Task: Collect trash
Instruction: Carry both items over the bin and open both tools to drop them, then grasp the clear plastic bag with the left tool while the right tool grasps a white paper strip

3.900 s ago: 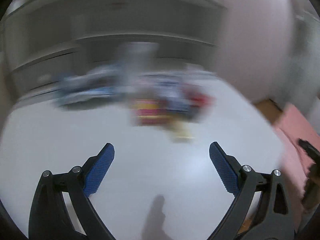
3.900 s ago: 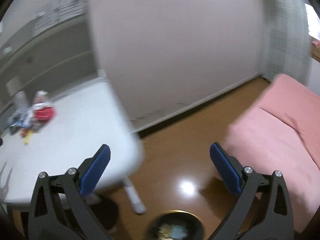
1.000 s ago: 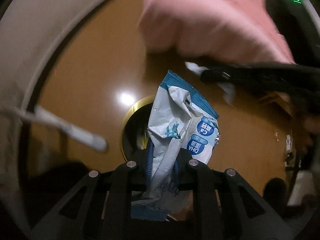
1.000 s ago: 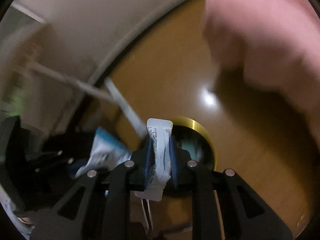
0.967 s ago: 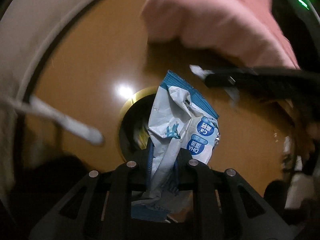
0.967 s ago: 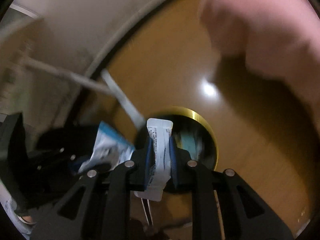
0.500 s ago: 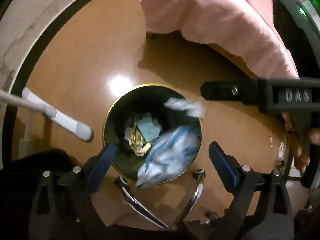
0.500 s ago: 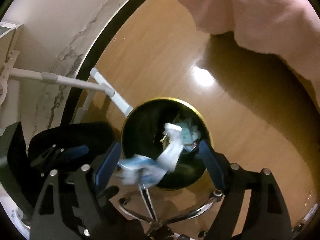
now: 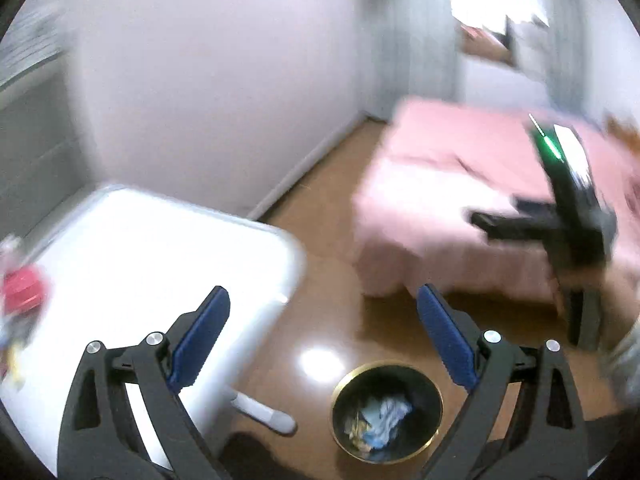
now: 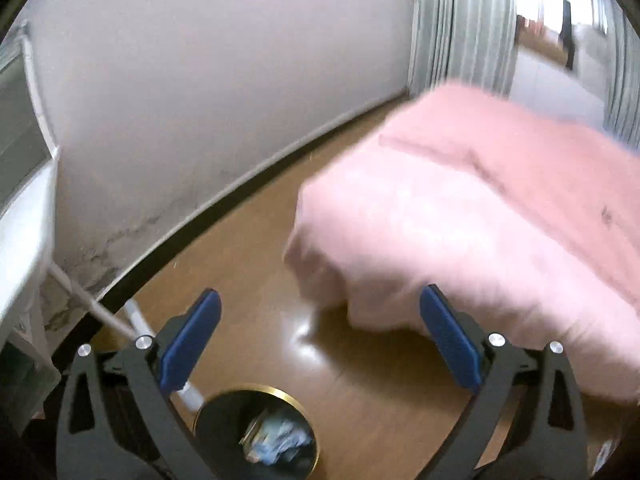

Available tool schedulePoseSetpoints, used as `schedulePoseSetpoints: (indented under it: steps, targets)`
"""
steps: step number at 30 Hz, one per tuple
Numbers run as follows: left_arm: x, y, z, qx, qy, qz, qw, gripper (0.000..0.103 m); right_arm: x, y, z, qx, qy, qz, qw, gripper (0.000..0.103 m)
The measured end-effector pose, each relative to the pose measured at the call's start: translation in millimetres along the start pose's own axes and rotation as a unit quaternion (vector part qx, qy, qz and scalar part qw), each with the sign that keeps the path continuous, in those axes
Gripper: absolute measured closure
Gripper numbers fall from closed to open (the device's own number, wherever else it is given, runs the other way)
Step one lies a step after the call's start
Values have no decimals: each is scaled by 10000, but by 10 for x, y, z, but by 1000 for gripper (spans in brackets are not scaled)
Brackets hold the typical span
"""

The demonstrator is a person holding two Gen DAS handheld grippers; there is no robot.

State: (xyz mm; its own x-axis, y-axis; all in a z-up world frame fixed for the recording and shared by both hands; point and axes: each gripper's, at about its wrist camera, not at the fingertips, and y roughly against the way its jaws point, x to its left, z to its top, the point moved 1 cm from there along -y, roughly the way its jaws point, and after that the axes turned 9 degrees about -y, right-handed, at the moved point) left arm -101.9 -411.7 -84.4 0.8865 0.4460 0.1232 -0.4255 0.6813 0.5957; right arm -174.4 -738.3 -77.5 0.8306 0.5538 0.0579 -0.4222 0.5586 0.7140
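Observation:
A round black trash bin with a gold rim (image 9: 387, 411) stands on the wooden floor and holds crumpled blue and white wrappers (image 9: 382, 414). It also shows in the right wrist view (image 10: 256, 428), with the wrappers (image 10: 280, 442) inside. My left gripper (image 9: 322, 336) is open and empty, raised above the bin beside the table. My right gripper (image 10: 320, 340) is open and empty above the bin. The right gripper's body shows blurred in the left wrist view (image 9: 560, 224). More trash, red and mixed (image 9: 20, 292), lies at the table's far left.
A white table (image 9: 160, 264) with a white leg (image 9: 262, 410) stands left of the bin. A pink bed (image 10: 480, 208) fills the right side. A white wall with a dark baseboard (image 10: 224, 204) runs behind. Curtains (image 10: 468, 20) hang at the back right.
Both grippers opened and dropped their wrappers into the bin. Both have since lifted and tilted up from looking straight down at the bin.

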Motion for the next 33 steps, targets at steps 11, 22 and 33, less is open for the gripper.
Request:
schedulePoseSetpoints:
  steps: [11,22,33]
  targets:
    - [2318,1377,-1111,646,2458,2536,9333,11,1960,351,54,84,1168,2111,9704,7]
    - [3508,1528,-1304,841,2869,2455,9221,11,4047,712,-29,455,2182,3662,9035,7]
    - [4241,435,-1215,1157,3127,1025,9372,16,5405,200,-136,1584,2064,4105,8739,25]
